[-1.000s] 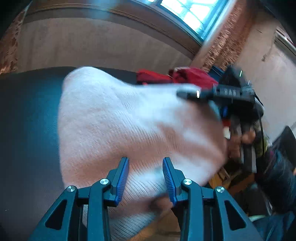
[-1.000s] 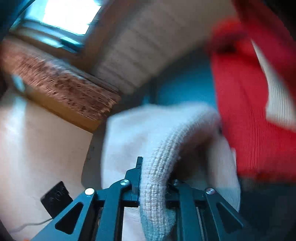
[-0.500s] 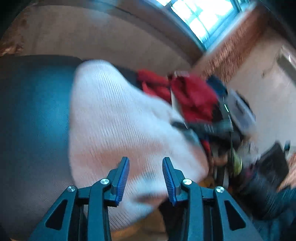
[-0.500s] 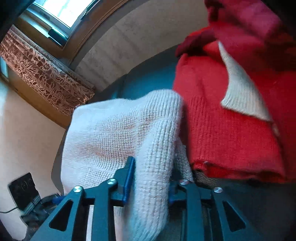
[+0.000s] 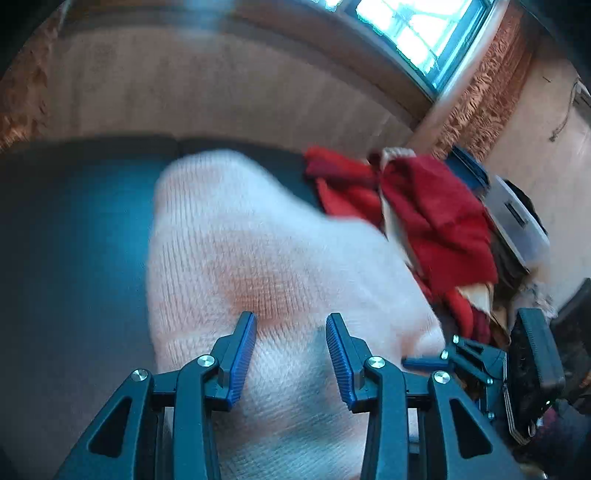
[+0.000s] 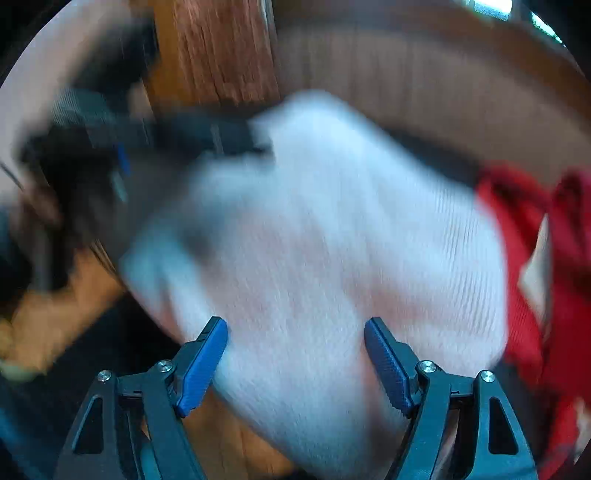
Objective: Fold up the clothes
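Both sets of jaws stand apart, gripping nothing: left gripper [image 5: 290,350] and right gripper [image 6: 295,354] each point at the near end of the white ribbed knit garment [image 5: 258,258], which runs lengthwise away from them. It lies on the dark teal sofa seat [image 5: 74,221]; the crumpled red knitwear pile [image 5: 436,214] sits just right, window [image 5: 417,29] beyond.

White sweater [image 5: 280,258] — ribbed, fuzzy knit; red garment [image 5: 436,218] — soft matt cloth.
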